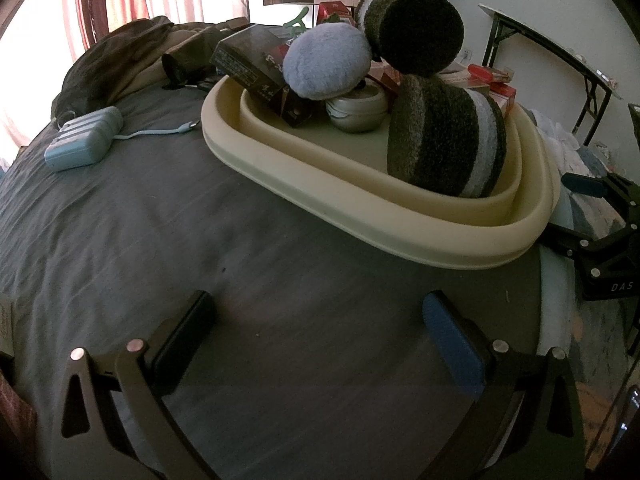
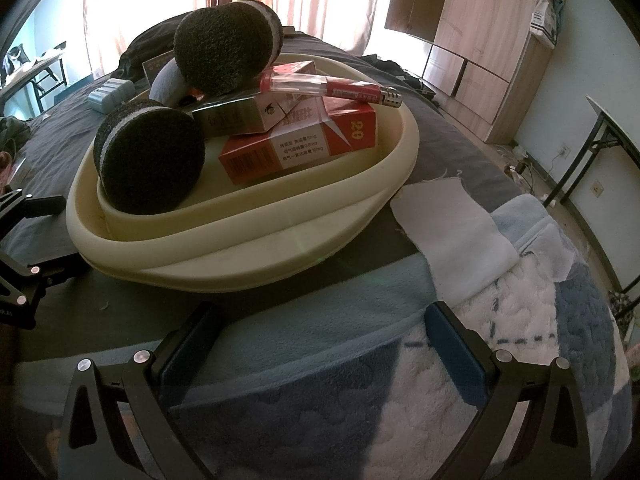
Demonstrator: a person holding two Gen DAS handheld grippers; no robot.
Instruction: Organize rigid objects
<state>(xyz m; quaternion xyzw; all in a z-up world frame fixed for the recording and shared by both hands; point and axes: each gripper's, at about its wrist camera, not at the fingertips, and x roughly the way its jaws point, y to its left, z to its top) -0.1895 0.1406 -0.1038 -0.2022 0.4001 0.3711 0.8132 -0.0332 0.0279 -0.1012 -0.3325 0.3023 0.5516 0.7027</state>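
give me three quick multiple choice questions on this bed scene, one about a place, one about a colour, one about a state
1. Where does the red lighter lie?
A. on the cigarette packs
B. on the bedsheet
C. on the floor

2. What colour is the tray?
A. green
B. cream
C. black

3. How is the right hand-held gripper?
A. shut on a pack
B. shut on the tray
C. open, holding nothing

Answers: 1 A, it rests across the stacked packs in the tray. 2 B, its rim is pale cream. 3 C, its fingers stand apart over the blanket.
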